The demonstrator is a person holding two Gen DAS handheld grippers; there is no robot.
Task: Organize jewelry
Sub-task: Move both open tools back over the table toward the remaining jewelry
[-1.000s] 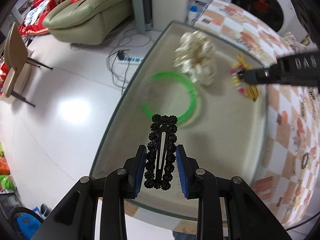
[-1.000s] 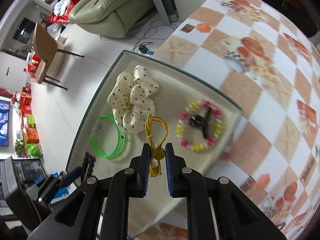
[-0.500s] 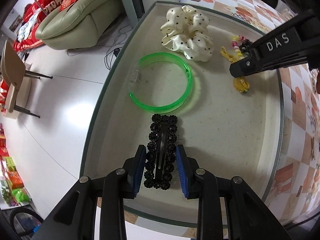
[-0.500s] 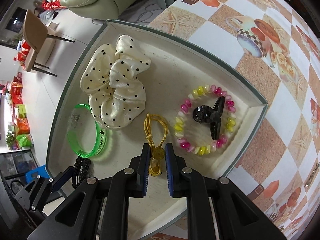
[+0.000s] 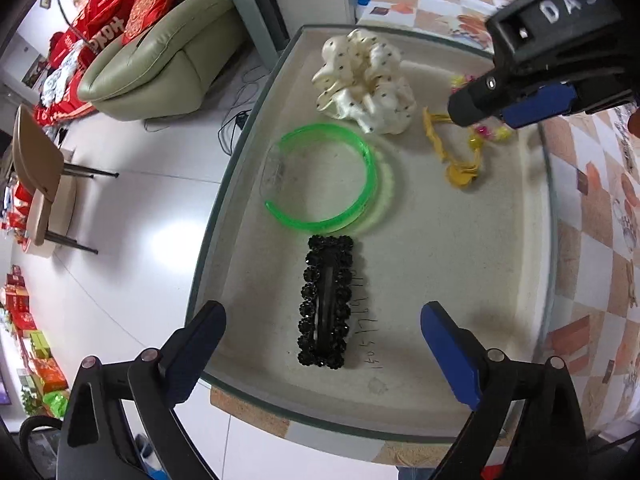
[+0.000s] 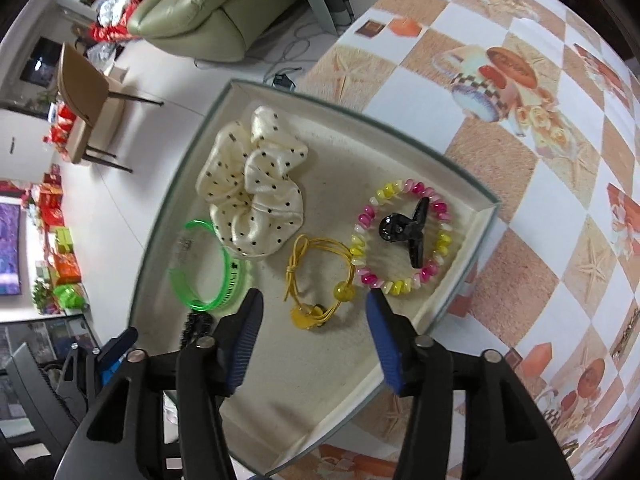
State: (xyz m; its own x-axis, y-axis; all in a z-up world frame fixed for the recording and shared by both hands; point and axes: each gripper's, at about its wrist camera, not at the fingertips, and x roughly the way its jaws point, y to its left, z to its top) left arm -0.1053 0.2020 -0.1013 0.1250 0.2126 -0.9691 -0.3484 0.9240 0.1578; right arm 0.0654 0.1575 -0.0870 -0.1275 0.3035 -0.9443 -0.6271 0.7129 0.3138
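Left wrist view: the left gripper [image 5: 323, 334] is spread wide, grasping nothing. A black beaded hair clip [image 5: 326, 302] lies flat on the floor of the tray [image 5: 460, 260] between the two fingers, apart from both, its long axis in line with them. It rests near the tray's edge closest to this camera. Just beyond the clip's far end lies a green bangle [image 5: 326, 178], toward the tray's left edge. A cream dotted scrunchie [image 5: 364, 82] sits at the far left corner. A yellow hair tie [image 5: 456, 152] lies flat to the right of the bangle.

Right wrist view: the right gripper [image 6: 314, 318] is likewise released, with nothing between its fingers [image 6: 384, 344]. The yellow hair tie [image 6: 316, 280] lies on the tray [image 6: 316, 384] floor just ahead of the gap between the jaws, touching neither finger. A pink and yellow bead bracelet [image 6: 402, 236] lies beside it toward the tray's right corner, with a black claw clip [image 6: 406, 230] inside its ring. The scrunchie [image 6: 252, 184] partly overlaps the bangle [image 6: 208, 270]. The tray stands on a checkered tablecloth [image 6: 520, 160].
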